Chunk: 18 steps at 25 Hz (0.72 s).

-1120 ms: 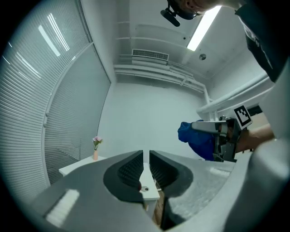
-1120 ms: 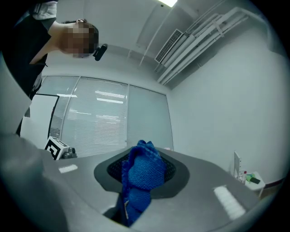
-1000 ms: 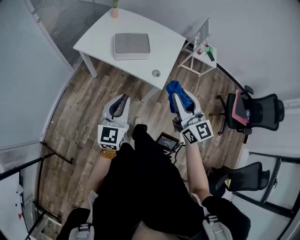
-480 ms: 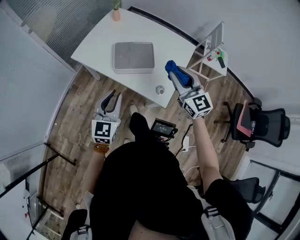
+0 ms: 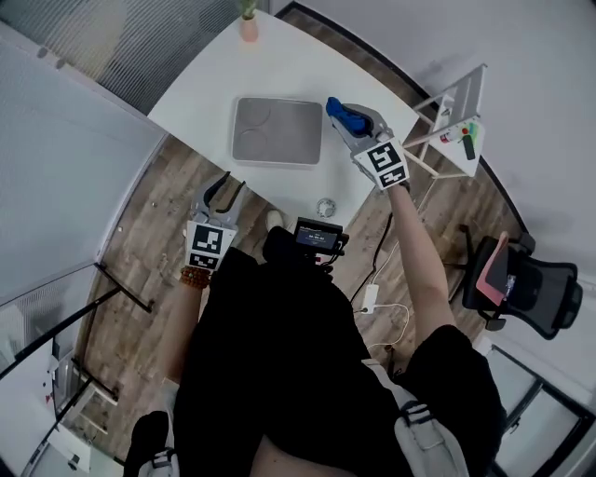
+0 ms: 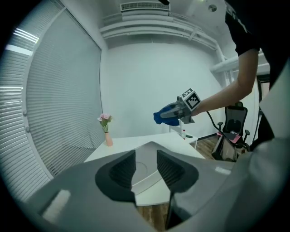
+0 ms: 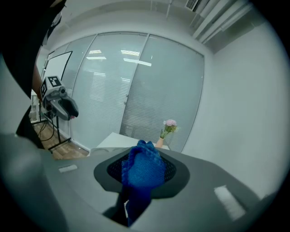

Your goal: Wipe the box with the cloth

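The grey flat box (image 5: 277,130) lies on the white table (image 5: 196,88). My right gripper (image 5: 352,121) is shut on a blue cloth (image 5: 341,111) and hovers just right of the box's right edge. In the right gripper view the cloth (image 7: 142,170) bulges out between the jaws of my right gripper (image 7: 142,165). My left gripper (image 5: 222,191) hangs over the floor at the table's near edge, pointing at the box; its jaws are opening with nothing between them. In the left gripper view the box (image 6: 146,174) shows through the gap of my left gripper (image 6: 146,159).
A pink vase with flowers (image 5: 248,23) stands at the table's far end, and a small round metal object (image 5: 325,206) near its front corner. A white side rack (image 5: 456,121) and an office chair (image 5: 521,279) stand to the right. Wood floor lies below.
Both grippers have moved forward toward the table. The right one carried the cloth from over the floor to beside the box. The left jaws have parted.
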Each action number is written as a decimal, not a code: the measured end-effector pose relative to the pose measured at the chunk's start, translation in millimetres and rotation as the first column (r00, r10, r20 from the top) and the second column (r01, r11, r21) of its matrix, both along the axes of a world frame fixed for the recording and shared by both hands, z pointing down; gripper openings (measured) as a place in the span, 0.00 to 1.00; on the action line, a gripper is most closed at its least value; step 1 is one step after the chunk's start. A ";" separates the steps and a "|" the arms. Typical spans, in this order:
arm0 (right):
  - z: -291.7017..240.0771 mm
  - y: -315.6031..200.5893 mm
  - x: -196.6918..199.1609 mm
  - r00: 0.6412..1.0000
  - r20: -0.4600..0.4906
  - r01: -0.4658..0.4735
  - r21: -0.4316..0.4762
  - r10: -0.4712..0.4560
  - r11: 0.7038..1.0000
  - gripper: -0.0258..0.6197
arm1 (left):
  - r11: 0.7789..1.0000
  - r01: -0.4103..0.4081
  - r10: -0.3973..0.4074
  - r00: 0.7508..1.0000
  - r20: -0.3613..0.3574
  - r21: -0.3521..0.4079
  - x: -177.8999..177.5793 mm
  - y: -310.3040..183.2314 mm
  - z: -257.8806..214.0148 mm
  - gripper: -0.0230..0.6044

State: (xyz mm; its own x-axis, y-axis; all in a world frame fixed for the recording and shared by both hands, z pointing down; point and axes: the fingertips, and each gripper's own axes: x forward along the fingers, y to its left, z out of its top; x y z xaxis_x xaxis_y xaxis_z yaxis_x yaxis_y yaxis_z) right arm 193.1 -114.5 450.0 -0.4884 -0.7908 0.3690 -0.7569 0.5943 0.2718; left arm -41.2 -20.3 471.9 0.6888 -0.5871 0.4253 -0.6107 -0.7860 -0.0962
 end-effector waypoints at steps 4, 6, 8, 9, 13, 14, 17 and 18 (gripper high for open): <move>52.1 -40.2 0.8 0.996 -0.079 0.043 -0.080 -0.050 0.996 0.23 | 0.999 0.016 -0.012 0.997 0.074 -0.046 -3.4 -14.0 31.9 0.46; 80.7 -53.1 -3.7 0.990 -0.120 0.059 -0.125 -0.074 0.990 0.23 | 0.997 0.011 -0.004 0.995 0.104 -0.073 -4.1 -20.5 48.1 0.47; 103.1 -64.7 -8.7 0.985 -0.148 0.068 -0.163 -0.092 0.984 0.23 | 0.995 -0.003 0.014 0.993 0.117 -0.095 -2.2 -29.9 59.2 0.49; 111.5 -69.9 -10.4 0.983 -0.156 0.068 -0.179 -0.096 0.982 0.23 | 0.995 -0.016 0.029 0.992 0.122 -0.102 -0.3 -34.2 62.9 0.49; 137.9 -91.7 -3.2 0.969 -0.230 0.047 -0.203 -0.094 0.978 0.23 | 0.991 -0.057 0.077 0.982 0.173 -0.117 9.5 -56.1 85.0 0.53; 144.7 -94.3 -1.9 0.962 -0.253 0.045 -0.214 -0.099 0.976 0.23 | 0.990 -0.064 0.088 0.977 0.192 -0.127 11.3 -61.7 93.7 0.54; 165.4 -87.1 -10.6 0.942 -0.295 0.081 -0.269 -0.162 0.960 0.23 | 0.983 -0.093 0.132 0.957 0.257 -0.157 14.3 -71.8 118.1 0.59; 170.8 -82.8 -14.9 0.933 -0.305 0.103 -0.283 -0.191 0.954 0.23 | 0.981 -0.106 0.149 0.951 0.272 -0.165 16.3 -74.4 123.6 0.61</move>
